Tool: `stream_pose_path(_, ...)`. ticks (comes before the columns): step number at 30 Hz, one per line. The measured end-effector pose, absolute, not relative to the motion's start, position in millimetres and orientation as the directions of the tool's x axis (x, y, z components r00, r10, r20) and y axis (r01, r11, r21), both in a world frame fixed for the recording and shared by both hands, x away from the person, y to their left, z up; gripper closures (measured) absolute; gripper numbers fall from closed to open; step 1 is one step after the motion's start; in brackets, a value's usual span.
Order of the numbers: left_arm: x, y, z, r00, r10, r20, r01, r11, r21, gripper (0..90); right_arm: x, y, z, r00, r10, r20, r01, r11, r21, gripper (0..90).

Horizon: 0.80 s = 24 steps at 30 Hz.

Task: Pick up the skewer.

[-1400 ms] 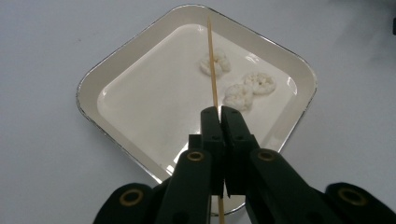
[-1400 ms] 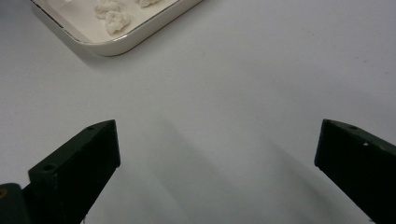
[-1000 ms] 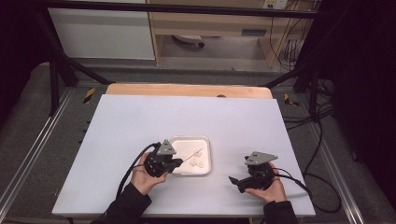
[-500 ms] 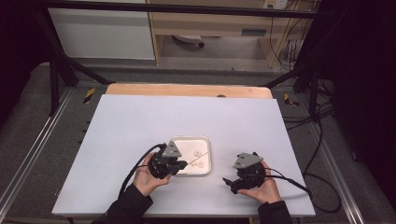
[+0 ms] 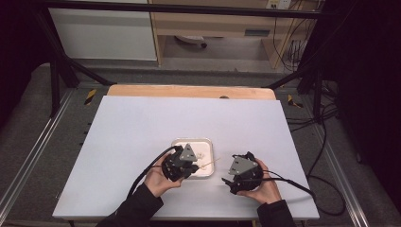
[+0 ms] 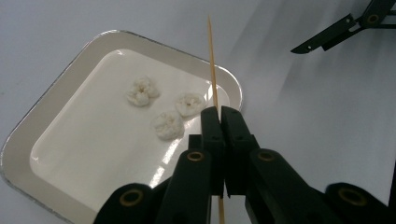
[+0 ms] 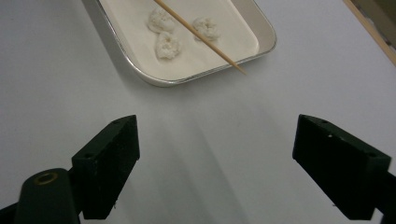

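The white desk (image 5: 142, 132) carries a shallow white tray (image 5: 206, 143) near the middle of its front edge. My left gripper (image 6: 219, 122) hangs over the front left part of the tray, its jaws pressed together on a thin wooden skewer (image 6: 211, 60). The skewer reaches out over the tray's right rim, its tip above the bare desk. My right gripper (image 7: 217, 161) is over the desk just right of the tray; its jaws stand wide, have just been closing a little, and nothing is between them. In the tray lie three small white dough pieces (image 6: 169, 125), close together.
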<state>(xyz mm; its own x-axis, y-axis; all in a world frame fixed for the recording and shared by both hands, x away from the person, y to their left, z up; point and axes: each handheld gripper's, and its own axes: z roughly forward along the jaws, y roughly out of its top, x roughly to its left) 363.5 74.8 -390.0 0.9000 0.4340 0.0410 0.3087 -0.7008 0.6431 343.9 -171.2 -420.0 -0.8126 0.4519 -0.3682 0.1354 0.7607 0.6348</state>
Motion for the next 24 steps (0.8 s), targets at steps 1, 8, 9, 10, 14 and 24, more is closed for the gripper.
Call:
stream_pose_path(1,363.7,72.3,-389.8,0.902,0.429,0.041,0.305,-0.704,0.641,88.7,343.9,-170.6,-419.5,-0.812,0.447,-0.375,0.127,0.763,0.633,18.4)
stream_pose_path(8,364.6,54.4,-386.1,0.917,0.394,0.053,0.279,-0.733,0.621,88.6,344.2,-165.7,-417.1,-0.816,0.378,-0.437,0.046,0.796,0.603,25.2)
stream_pose_path(9,364.4,52.2,-385.5,0.919,0.39,0.054,0.276,-0.736,0.618,88.7,344.3,-165.1,-417.1,-0.816,0.364,-0.45,0.033,0.805,0.592,26.3)
stream_pose_path(10,364.3,50.0,-385.3,0.922,0.384,0.052,0.272,-0.738,0.618,88.7,344.3,-165.1,-417.1,-0.816,0.364,-0.45,0.033,0.805,0.592,26.3)
stream_pose_path(14,364.1,43.0,-384.2,0.93,0.363,0.053,0.258,-0.751,0.607,88.6,344.1,-162.6,-418.5,-0.819,0.303,-0.488,-0.021,0.833,0.552,34.5)
stream_pose_path(24,361.4,32.3,-383.9,0.943,0.33,0.04,0.244,-0.768,0.593,88.6,343.3,-162.9,-421.1,-0.818,0.172,-0.548,-0.13,0.874,0.469,50.5)
